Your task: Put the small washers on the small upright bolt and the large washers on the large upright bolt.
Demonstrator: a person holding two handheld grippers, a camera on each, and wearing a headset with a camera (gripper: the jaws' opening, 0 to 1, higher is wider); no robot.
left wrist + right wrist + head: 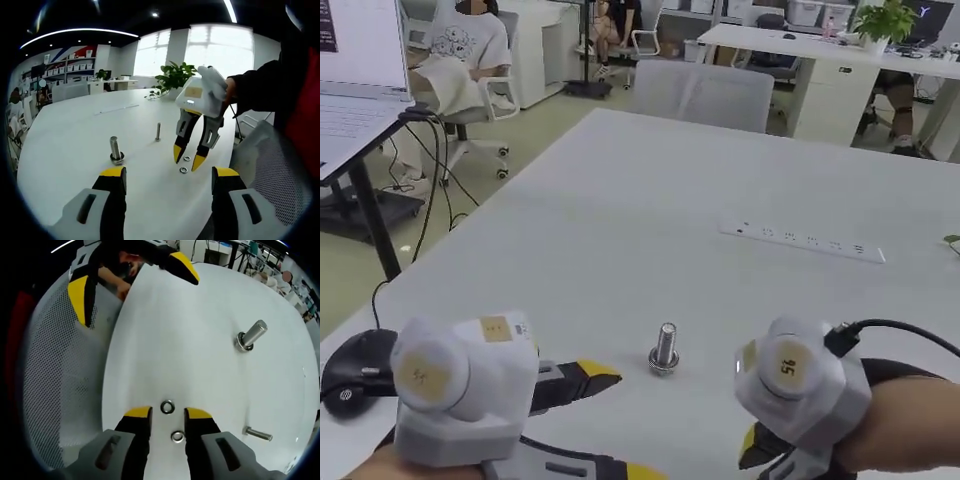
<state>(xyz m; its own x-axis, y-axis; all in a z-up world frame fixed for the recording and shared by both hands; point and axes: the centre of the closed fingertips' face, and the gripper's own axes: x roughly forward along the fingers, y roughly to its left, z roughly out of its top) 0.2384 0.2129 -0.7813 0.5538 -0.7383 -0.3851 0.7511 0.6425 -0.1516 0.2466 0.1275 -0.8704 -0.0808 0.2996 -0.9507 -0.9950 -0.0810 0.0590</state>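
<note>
A large bolt point(663, 350) stands upright on the white table point(620, 220) with a washer round its foot; the left gripper view has this large bolt point(116, 149) and, beyond it, a thin small bolt point(158, 131). My right gripper point(168, 413) is open, tips down at the table, with one small washer point(167, 407) lying between its tips and a second washer point(177, 436) further back between the fingers. From the left gripper view, the right gripper point(188, 158) straddles a washer point(187, 158). My left gripper point(170, 172) is open wide, holding nothing, facing the right one.
A white power strip point(803, 241) lies further back on the table. A black mouse point(355, 365) sits at the left edge. A grey mesh chair point(60, 390) stands close by the near table edge. Another chair point(705, 95) is at the far side.
</note>
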